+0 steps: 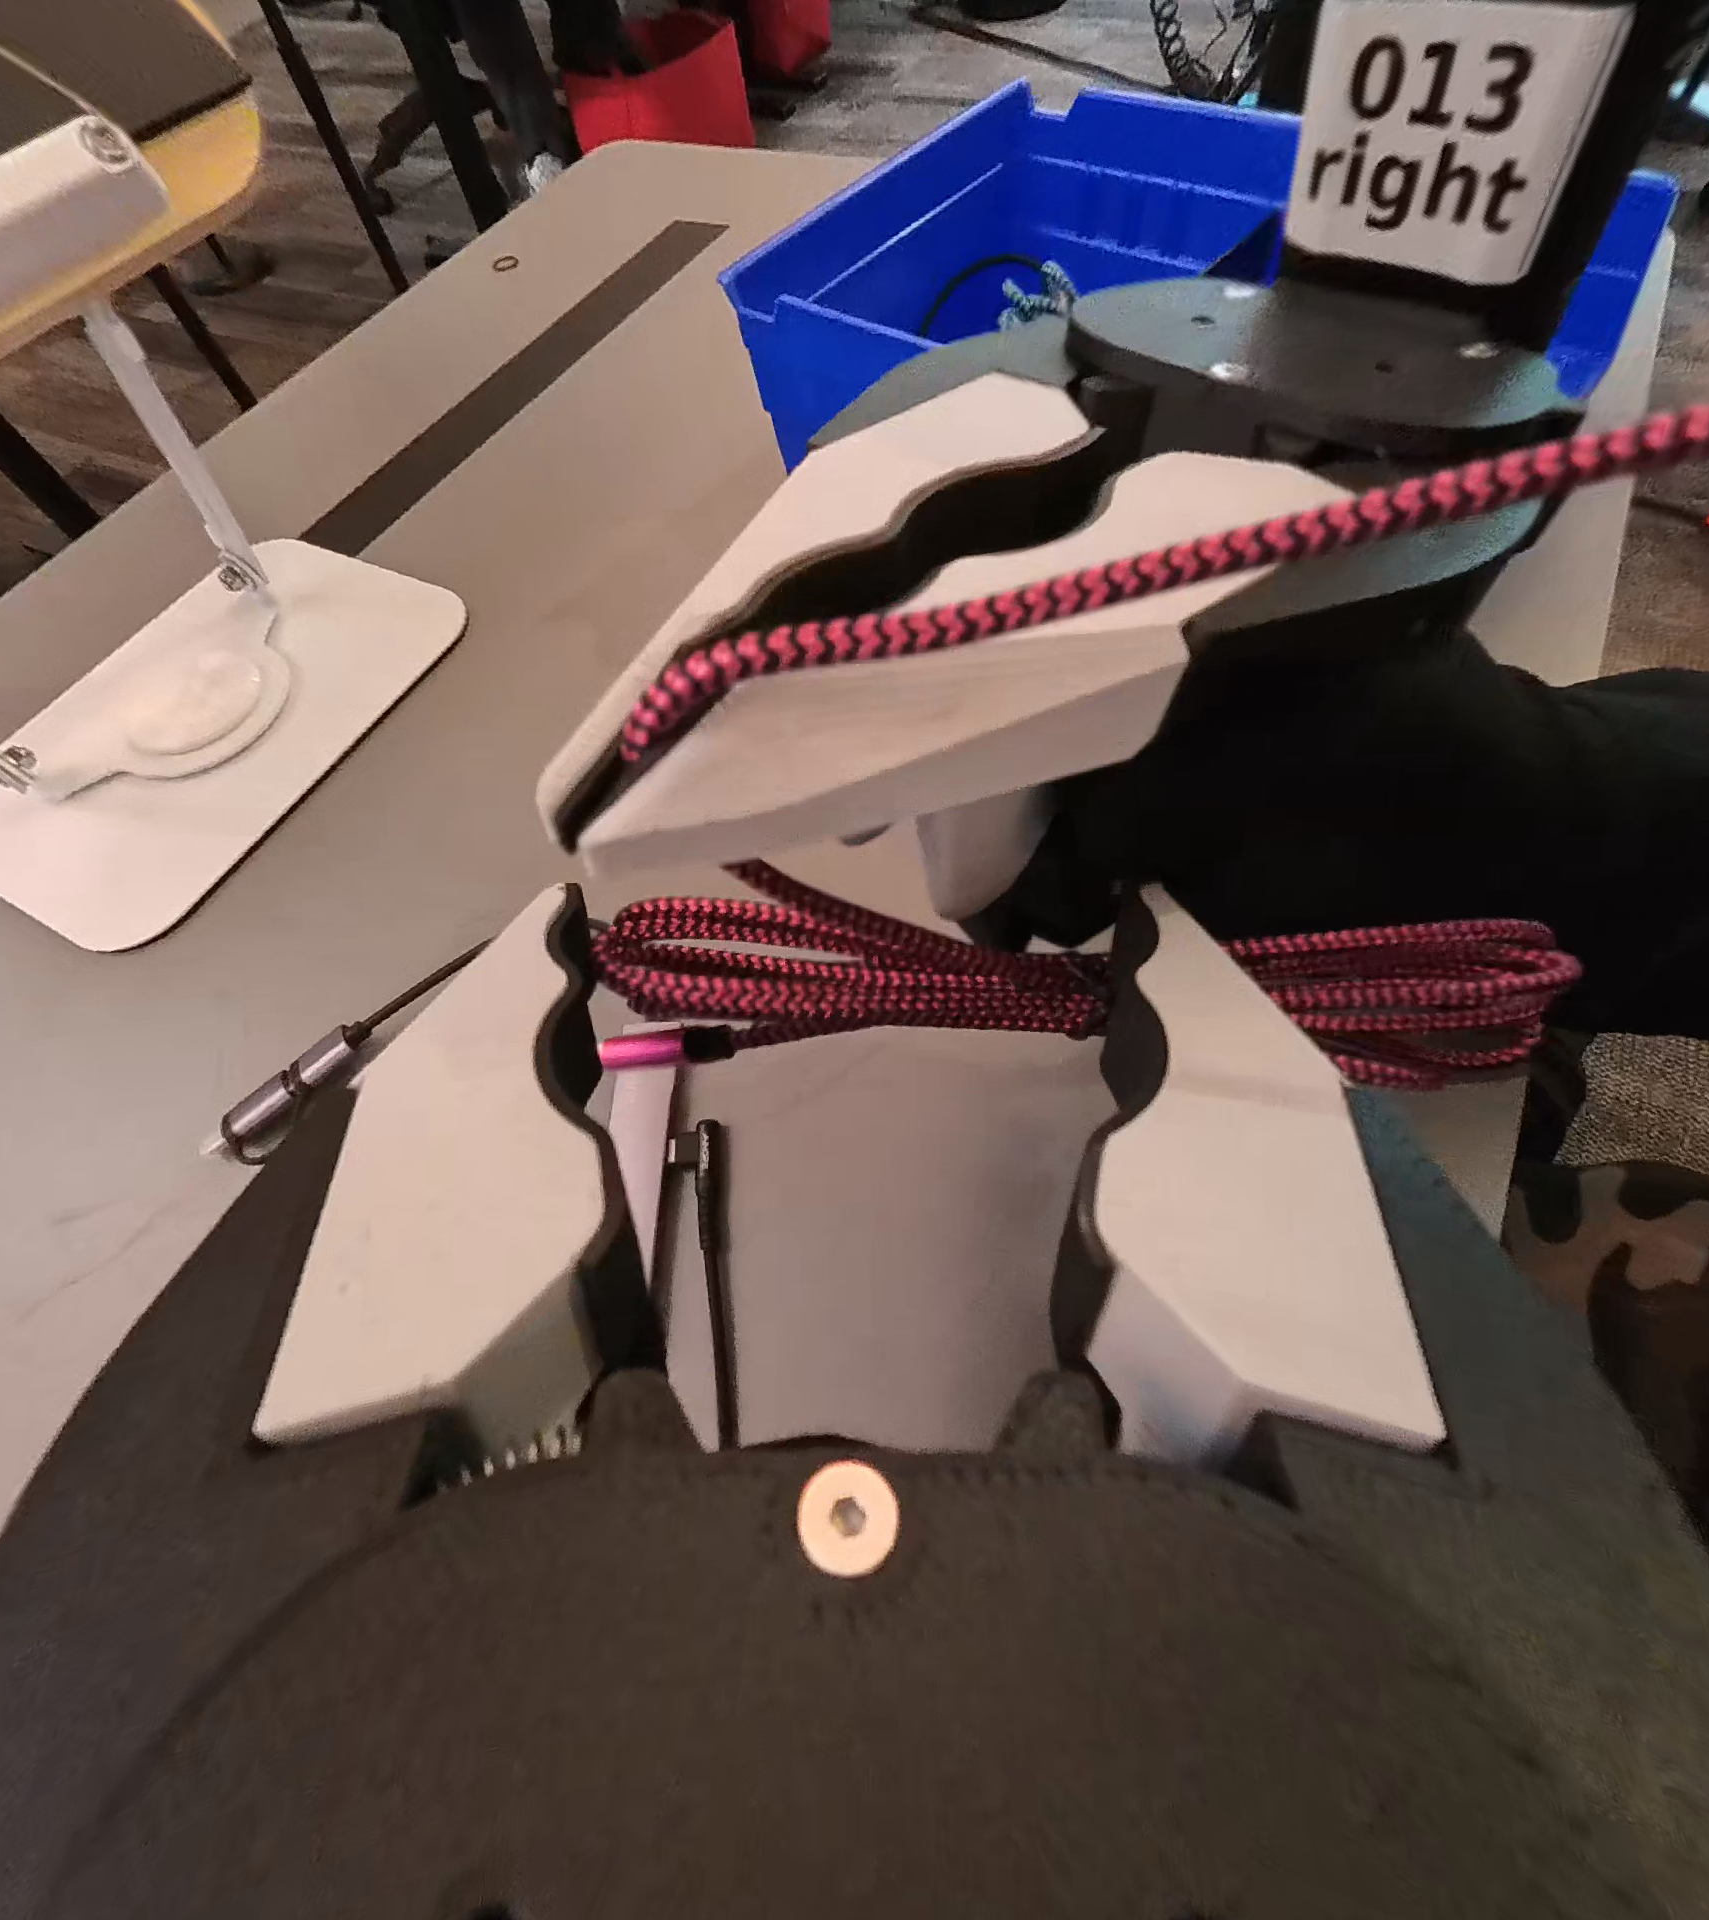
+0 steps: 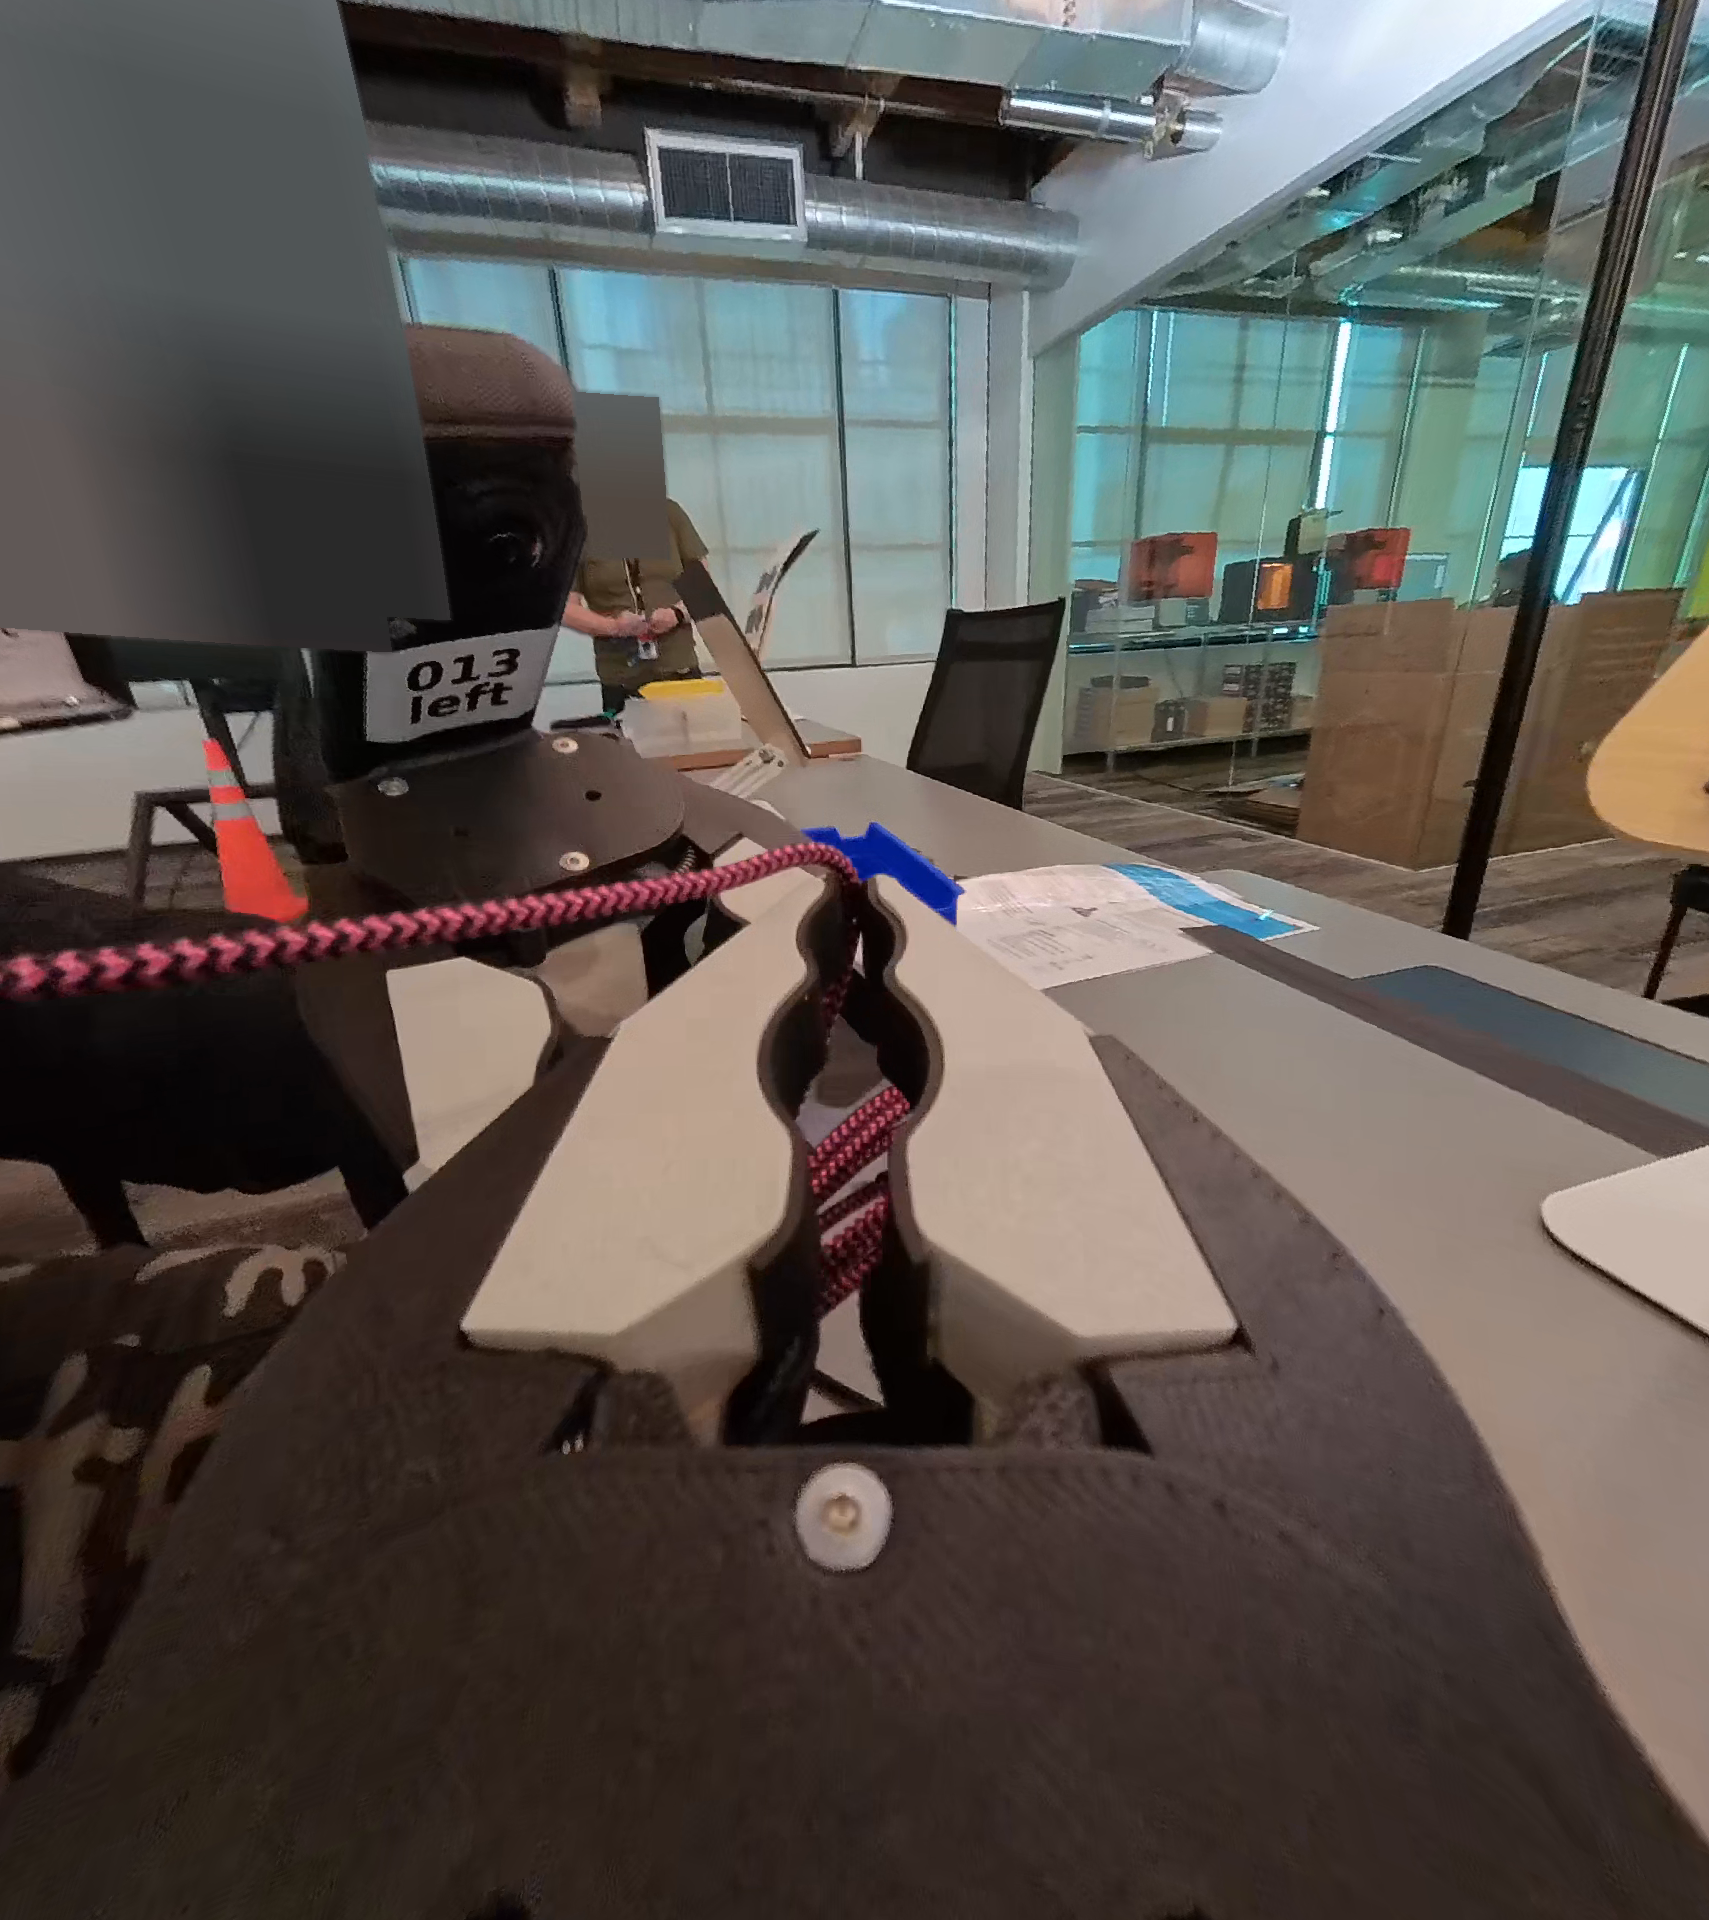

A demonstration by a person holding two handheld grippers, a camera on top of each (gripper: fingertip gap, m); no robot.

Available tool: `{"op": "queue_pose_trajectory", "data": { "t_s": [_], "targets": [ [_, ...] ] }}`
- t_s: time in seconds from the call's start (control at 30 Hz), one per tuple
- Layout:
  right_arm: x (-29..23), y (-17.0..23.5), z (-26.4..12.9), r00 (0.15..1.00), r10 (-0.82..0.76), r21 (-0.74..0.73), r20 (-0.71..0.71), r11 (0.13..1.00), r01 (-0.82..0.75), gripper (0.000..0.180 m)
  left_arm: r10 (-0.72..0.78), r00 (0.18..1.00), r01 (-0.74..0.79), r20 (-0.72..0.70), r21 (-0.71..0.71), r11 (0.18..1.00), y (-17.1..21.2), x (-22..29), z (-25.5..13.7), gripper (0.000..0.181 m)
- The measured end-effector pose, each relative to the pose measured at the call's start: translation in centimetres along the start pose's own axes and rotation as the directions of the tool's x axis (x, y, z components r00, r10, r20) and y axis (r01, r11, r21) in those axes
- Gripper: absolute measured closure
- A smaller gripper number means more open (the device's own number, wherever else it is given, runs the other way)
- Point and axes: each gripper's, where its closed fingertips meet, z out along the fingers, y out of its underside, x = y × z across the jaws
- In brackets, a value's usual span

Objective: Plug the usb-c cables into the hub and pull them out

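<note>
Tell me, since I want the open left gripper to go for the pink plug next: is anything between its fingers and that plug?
Nothing visible blocks it. The pink plug lies on the table just inside the left finger of the open left gripper. The right gripper, shut on the pink cable, hangs above and beyond.

i see the pink-and-black braided cable [image 1: 933, 623] pinched near the tips of my right claw [image 1: 580, 821], running taut off to the right. the rest lies coiled [image 1: 933, 966] on the bench, its pink plug [image 1: 640, 1049] at the end of the pale hub [image 1: 644, 1143]. a black angled plug [image 1: 704, 1153] sits just beside the hub.
</note>
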Motion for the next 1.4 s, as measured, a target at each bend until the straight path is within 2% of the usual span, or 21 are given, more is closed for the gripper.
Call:
{"op": "queue_pose_trajectory", "data": {
  "t_s": [0.27,0.5,0.57,0.83,1.0,1.1,1.27,1.33,1.4],
  "targets": [
    [-0.3,0.3,-0.2,0.998,-0.059,-0.047,-0.017,0.997,0.058,0.18,0.005,0.999,-0.006,-0.04,-0.03,1.0,0.8,0.4,1.2,0.093],
    [1.2,0.5,-0.2,0.994,-0.088,-0.082,-0.07,0.993,0.083,0.18,0.134,0.98,-0.148,-0.15,-0.09,0.985,2.0,3.9,2.9,0.108],
    [2.0,0.2,-0.4,0.992,-0.094,-0.08,-0.088,0.993,0.087,0.18,0.131,0.974,-0.145,-0.184,-0.065,0.987,1.8,4.7,3.0,0.11],
    [7.1,-2.4,-1.8,0.976,-0.062,-0.041,-0.21,0.998,0.055,0.18,0.205,0.948,-0.238,-0.243,-0.115,0.964,3.9,6.6,3.9,0.112],
    [8.5,-2.7,-2.2,0.973,-0.043,-0.043,-0.227,0.998,0.034,0.18,0.163,0.966,-0.197,-0.2,-0.165,0.966,5.2,5.1,4.8,0.108],
    [8.8,-1.1,-2.2,0.952,-0.149,-0.147,-0.269,0.983,0.112,0.18,0.14,0.978,-0.169,-0.154,-0.194,0.966,6.2,3.7,4.7,0.103],
    [11.0,1.4,-3.7,0.894,-0.239,-0.275,-0.379,0.952,0.138,0.18,0.019,0.999,-0.024,-0.042,-0.109,0.994,5.5,-0.2,1.3,0.099],
    [11.7,2.3,-4.1,0.871,-0.286,-0.343,-0.399,0.928,0.148,0.18,0.025,1.0,-0.025,0.003,-0.059,0.998,4.9,-1.1,-0.6,0.099],
    [12.2,3.0,-4.4,0.85,-0.329,-0.396,-0.41,0.904,0.159,0.18,0.072,0.996,-0.074,0.046,0.037,0.997,3.1,-1.1,-2.7,0.108]
  ]
}}
